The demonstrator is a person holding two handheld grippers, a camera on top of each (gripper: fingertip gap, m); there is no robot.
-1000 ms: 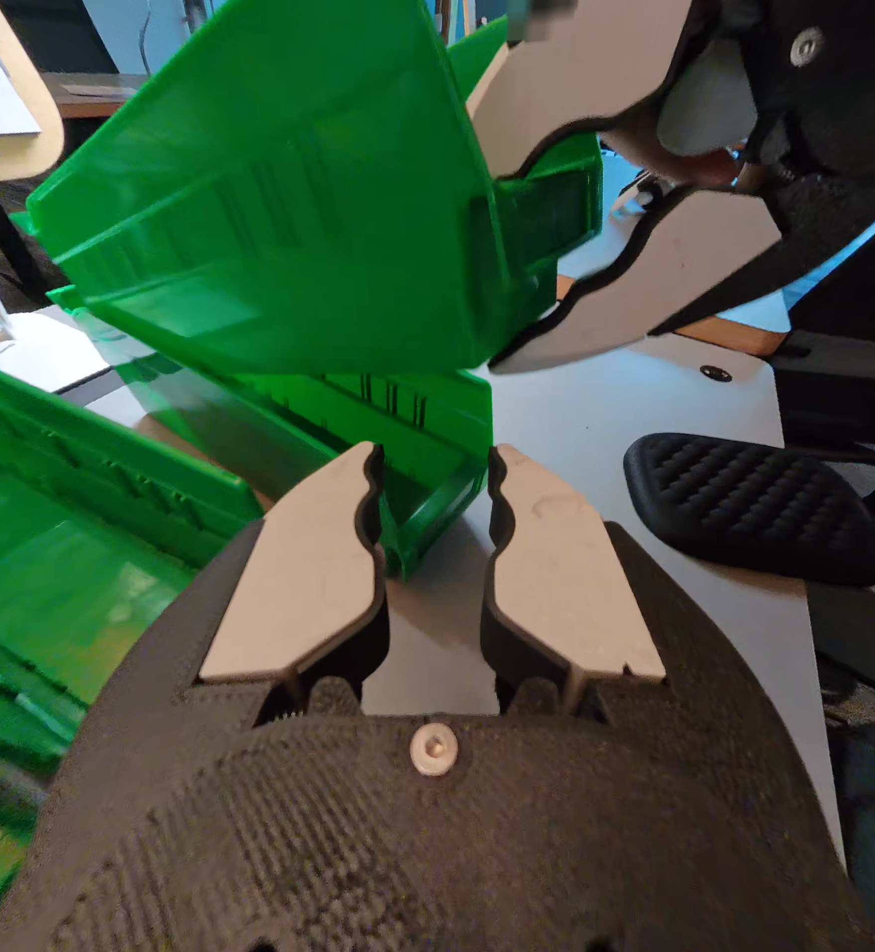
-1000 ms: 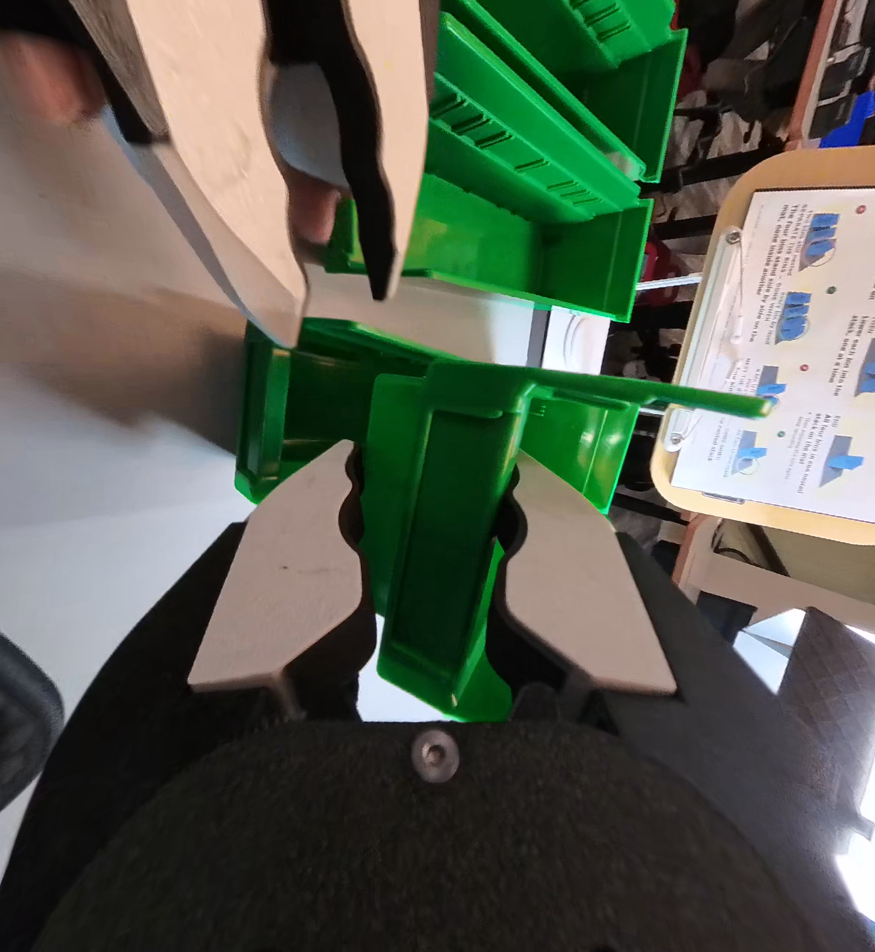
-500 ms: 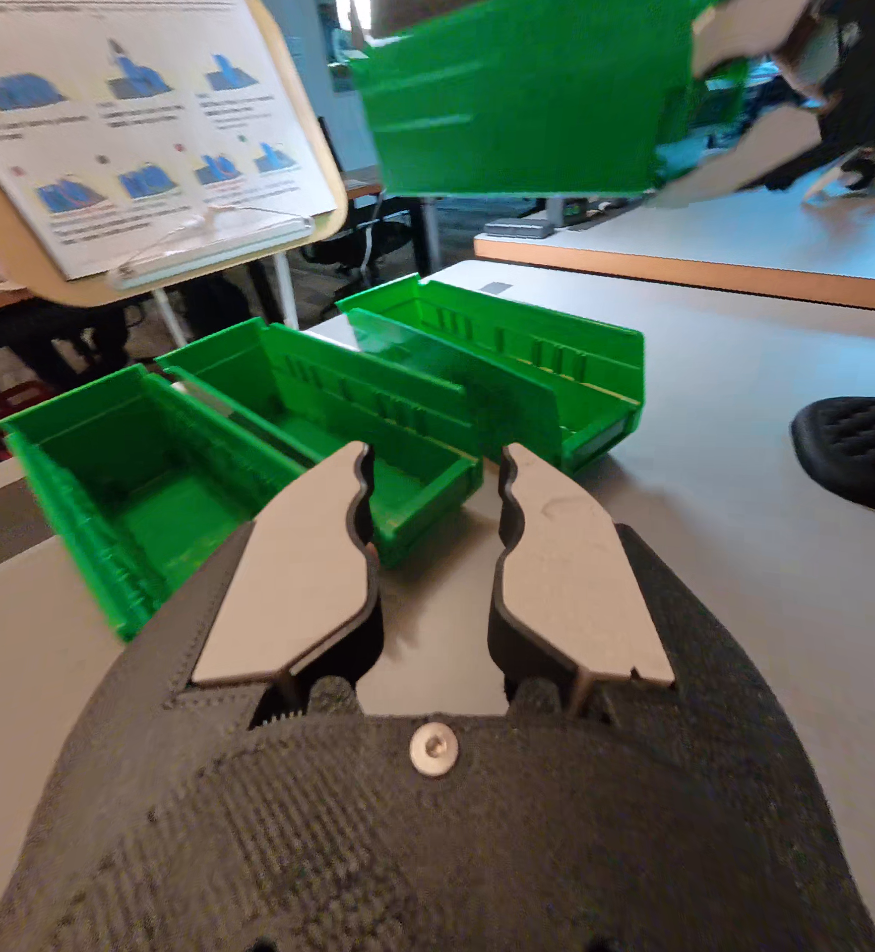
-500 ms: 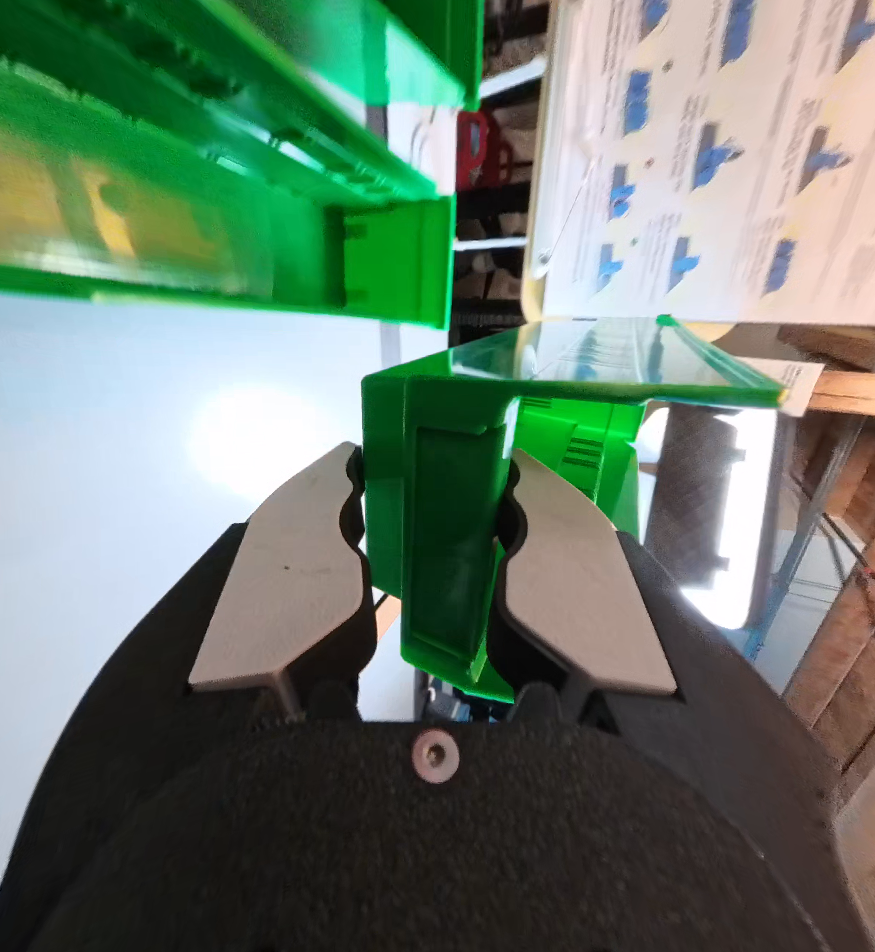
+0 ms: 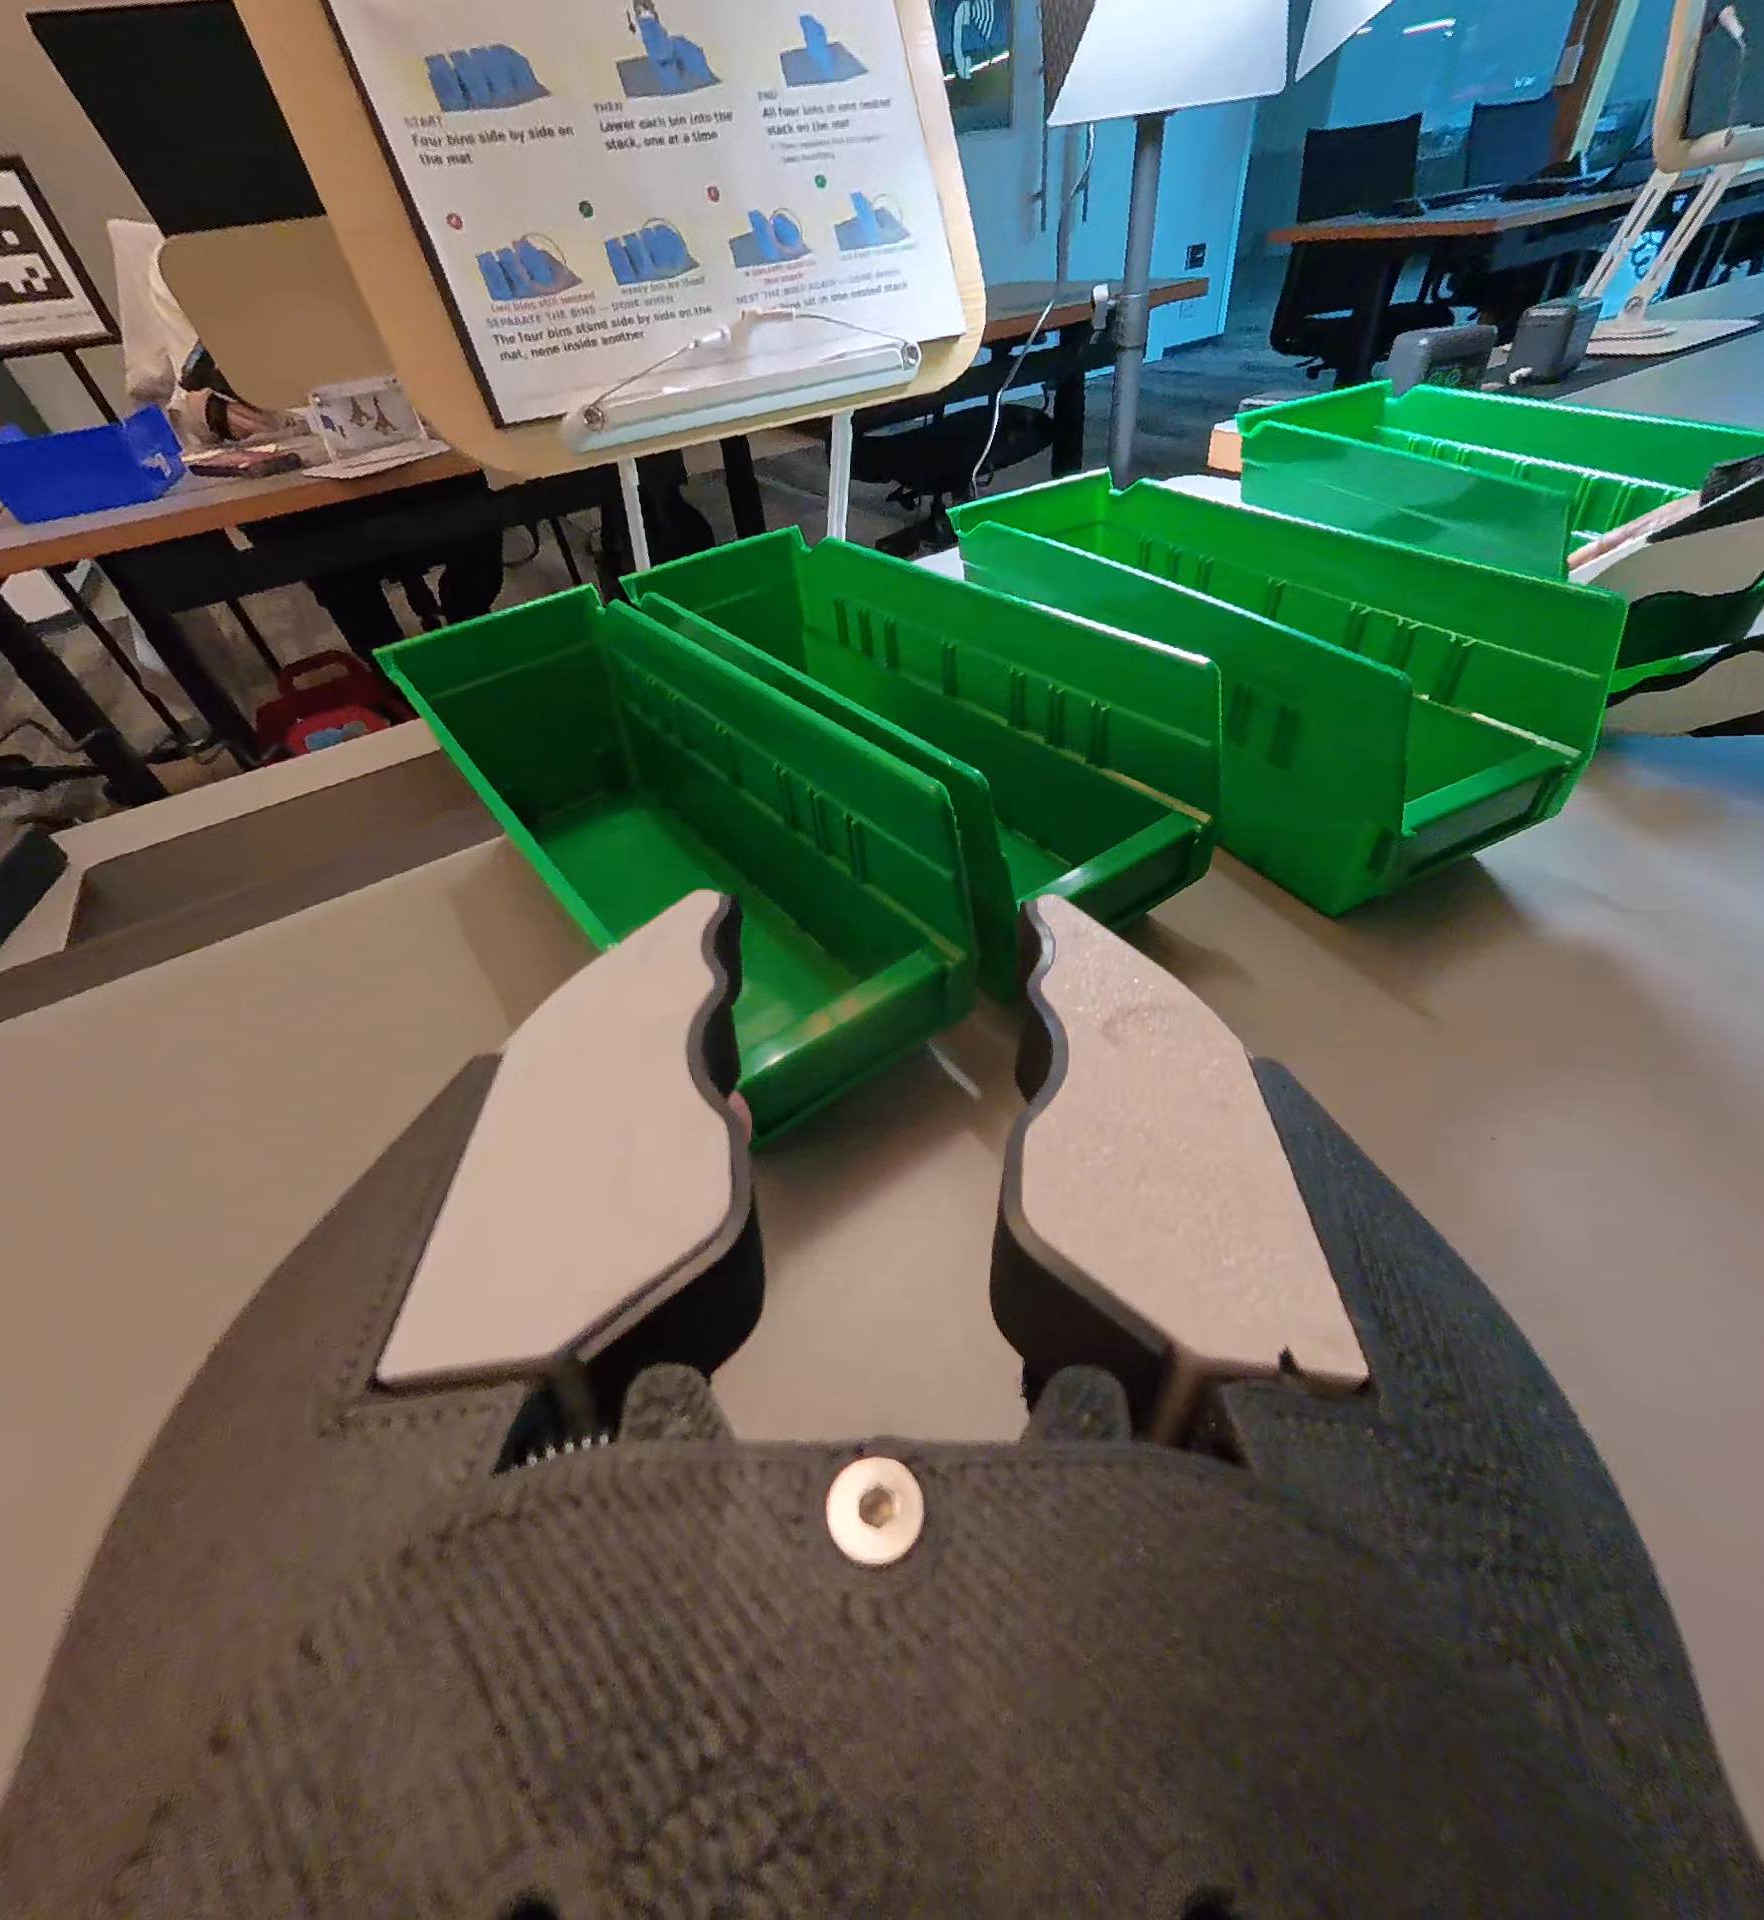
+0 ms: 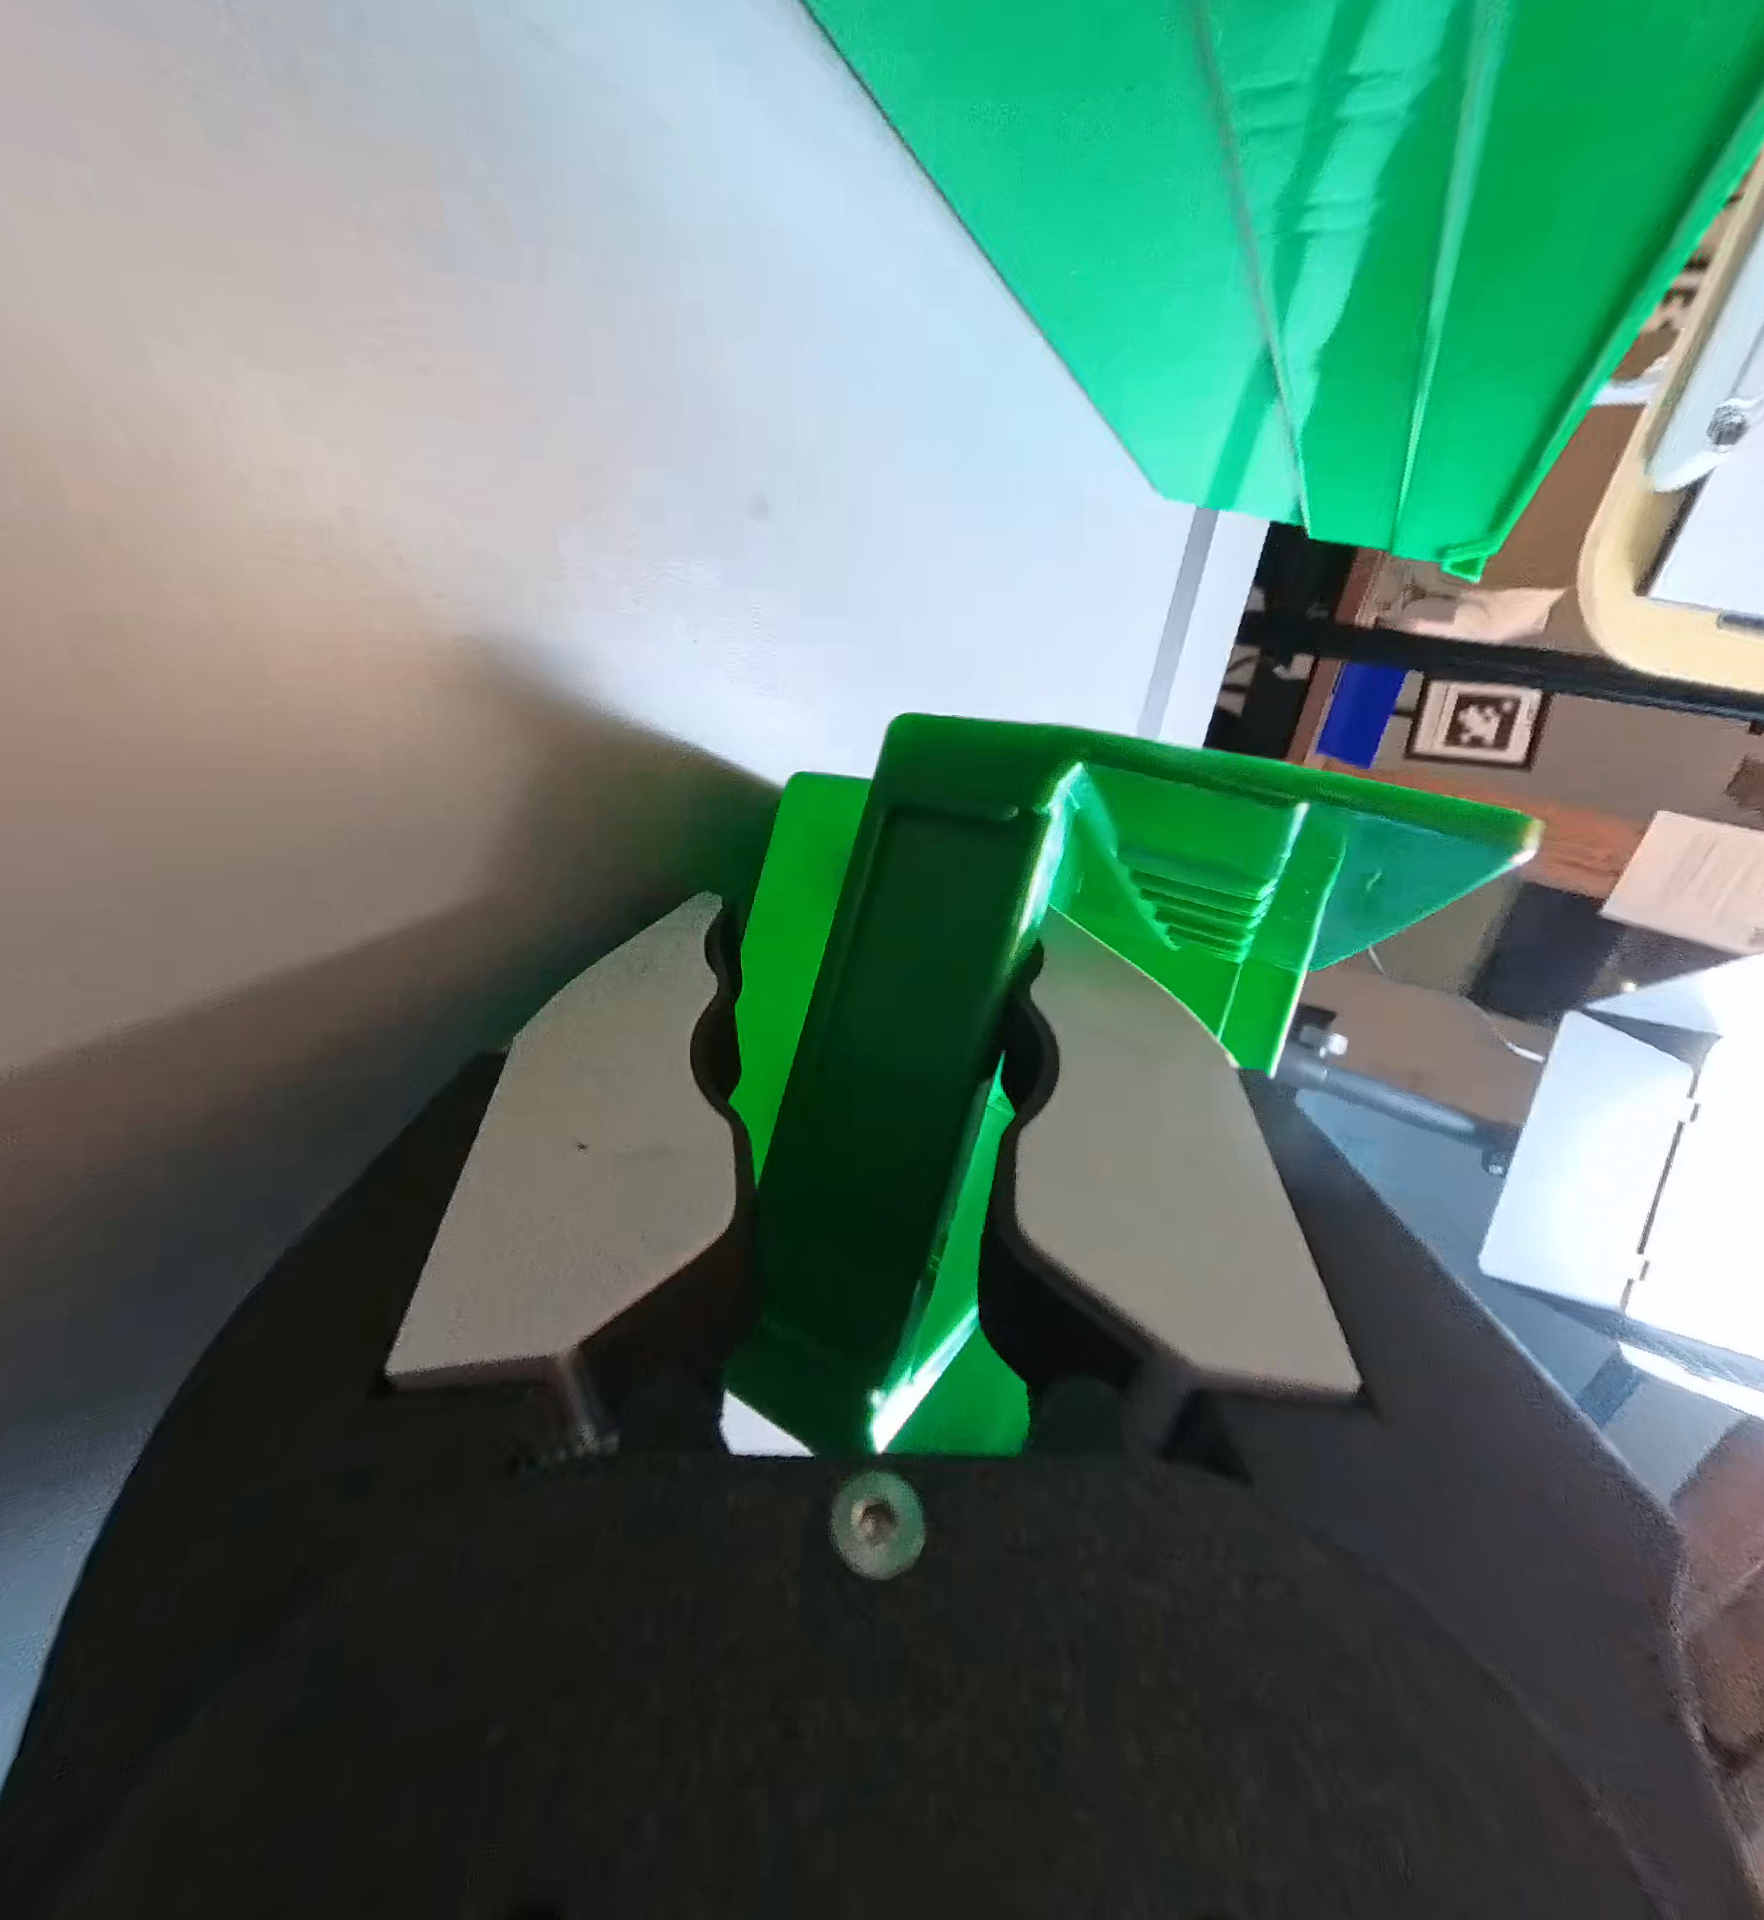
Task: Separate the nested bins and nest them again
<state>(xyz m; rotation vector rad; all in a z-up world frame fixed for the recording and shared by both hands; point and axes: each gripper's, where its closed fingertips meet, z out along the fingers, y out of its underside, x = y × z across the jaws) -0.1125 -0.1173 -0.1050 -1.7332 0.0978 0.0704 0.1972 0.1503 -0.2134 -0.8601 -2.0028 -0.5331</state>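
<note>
Four green bins stood side by side in a row on the grey table [image 5: 1480, 1091]. At the left end, the first bin [image 5: 670, 790] touched the second bin [image 5: 971, 717] along their long walls; the third bin [image 5: 1325, 686] sat just beside that, and the fourth bin [image 5: 1460, 468] lay farthest right and farthest back. The left gripper [image 5: 873, 997] hovered near the front lip of the first bin, its fingers parted with only bare table between them, gripping nothing. Behind the row a board [image 5: 649, 208] with printed sheets stood on a stand, and blue bins [image 5: 67, 473] sat on a far desk. At the right edge the right gripper [image 5: 1688, 623] reached to the front of the fourth bin; in its own view its fingers [image 6: 1158, 1153] were clamped on that bin's front lip, the bin tilted between them, with the table beside it.
</note>
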